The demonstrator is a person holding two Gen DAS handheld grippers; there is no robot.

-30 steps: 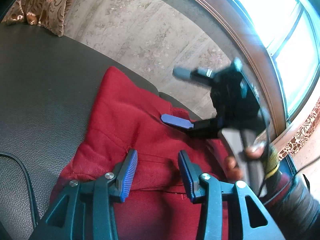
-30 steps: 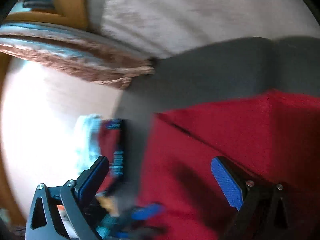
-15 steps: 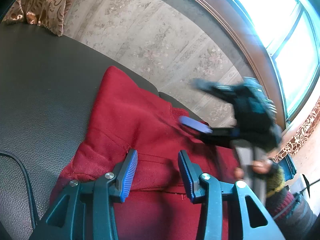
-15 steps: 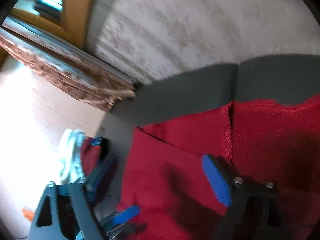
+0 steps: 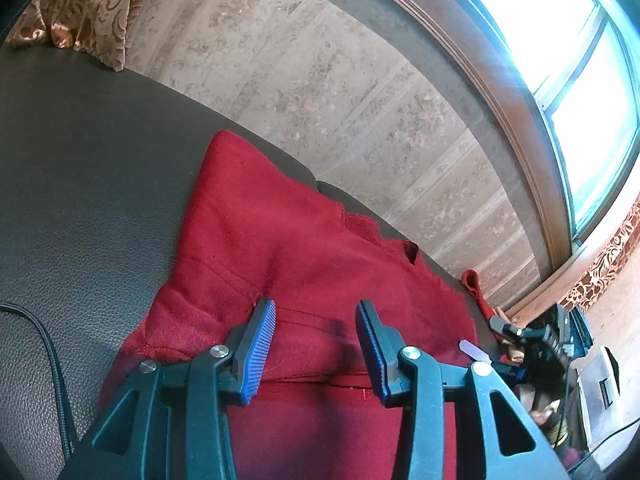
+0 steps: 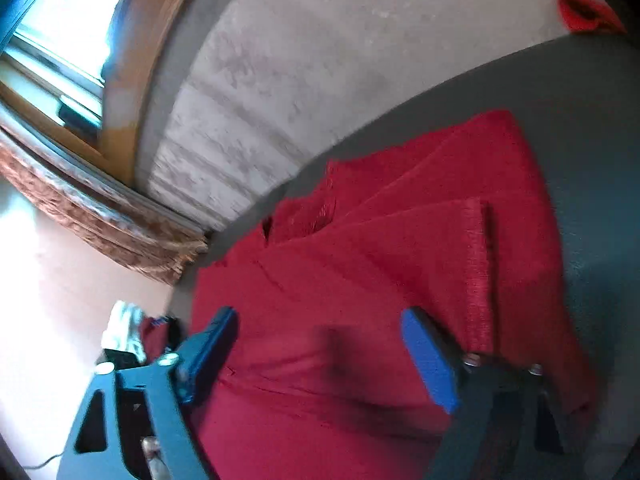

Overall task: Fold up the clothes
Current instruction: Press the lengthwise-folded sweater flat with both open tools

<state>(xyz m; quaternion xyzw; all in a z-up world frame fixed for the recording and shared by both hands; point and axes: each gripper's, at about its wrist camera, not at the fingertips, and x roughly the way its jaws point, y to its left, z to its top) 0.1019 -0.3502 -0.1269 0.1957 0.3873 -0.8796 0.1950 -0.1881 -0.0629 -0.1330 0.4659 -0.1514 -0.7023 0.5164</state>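
Wall (image 5: 320, 80), one: pale patterned paper behind everything.
Window (image 5: 580, 60), one: bright, wood-framed.
Sofa seat (image 5: 80, 180), one: dark grey leather-like surface.
Garment (image 5: 280, 248), one: red, partly folded in layers, lying flat on the seat near the wall; one corner hangs off the far edge.
Cushion (image 5: 88, 8), one: gold-brown floral, against the wall at the seat's far end.
Left hand-held gripper (image 5: 316, 344), one: blue pads apart over the garment, gripping nothing.
Right hand-held gripper (image 6: 320, 356), one: pads wide apart above the garment, gripping nothing.
Cable (image 5: 44, 352), one: black, on the seat.
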